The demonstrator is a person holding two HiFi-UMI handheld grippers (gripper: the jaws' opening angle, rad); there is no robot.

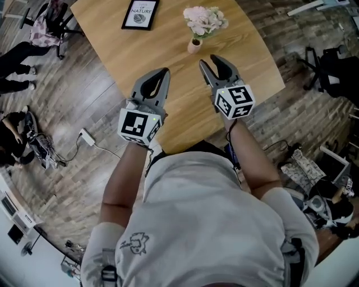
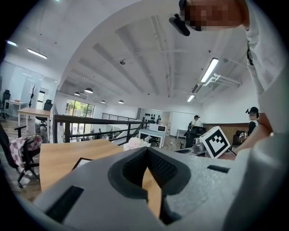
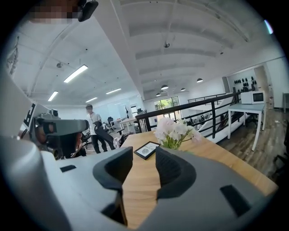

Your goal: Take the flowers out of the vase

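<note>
A bunch of pale pink and white flowers (image 1: 205, 21) stands in a small light vase (image 1: 194, 45) at the far middle of the wooden table (image 1: 112, 45). My right gripper (image 1: 208, 60) hangs just short of the vase and slightly to its right, open, with nothing between its fingers. In the right gripper view the flowers (image 3: 174, 131) rise beyond the gap of that gripper (image 3: 143, 155), and the vase is hidden behind a jaw. My left gripper (image 1: 163, 73) is to the left, further from the vase, tips together and empty. In the left gripper view it (image 2: 146, 151) is shut, with the flowers (image 2: 134, 143) just behind.
A black-framed picture (image 1: 141, 14) lies flat on the table's far left, also seen past the jaws as a picture (image 3: 146, 150). Wooden floor surrounds the table. Office chairs (image 1: 328, 70) stand at the right, a person's legs (image 1: 14, 61) at the left, a power strip (image 1: 87, 136) on the floor.
</note>
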